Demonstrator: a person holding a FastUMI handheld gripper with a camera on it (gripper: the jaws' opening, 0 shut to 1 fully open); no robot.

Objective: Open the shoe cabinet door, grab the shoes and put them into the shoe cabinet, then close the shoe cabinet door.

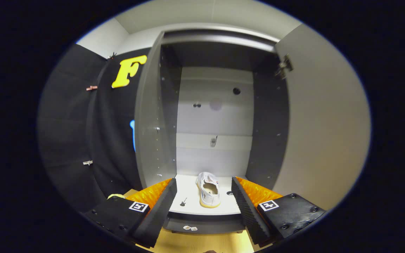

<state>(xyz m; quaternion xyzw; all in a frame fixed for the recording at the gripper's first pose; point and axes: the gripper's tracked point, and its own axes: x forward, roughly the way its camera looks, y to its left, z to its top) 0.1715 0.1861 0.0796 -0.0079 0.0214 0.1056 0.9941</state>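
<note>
Gripper [204, 202] fingers spread wide, holding nothing. White shoe [209, 189] sits on cabinet floor [188, 193], low middle of frame, just ahead. Door [323, 119] open at right. Shoe looks light, soft; best pinched at heel rim.

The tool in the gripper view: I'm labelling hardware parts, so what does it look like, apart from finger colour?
The tool has two wedge-shaped fingers with ribbed inner pads, standing apart with nothing held. Each finger mounts on a black block with screws, and each block carries a square black-and-white marker. No cables are visible.
</note>
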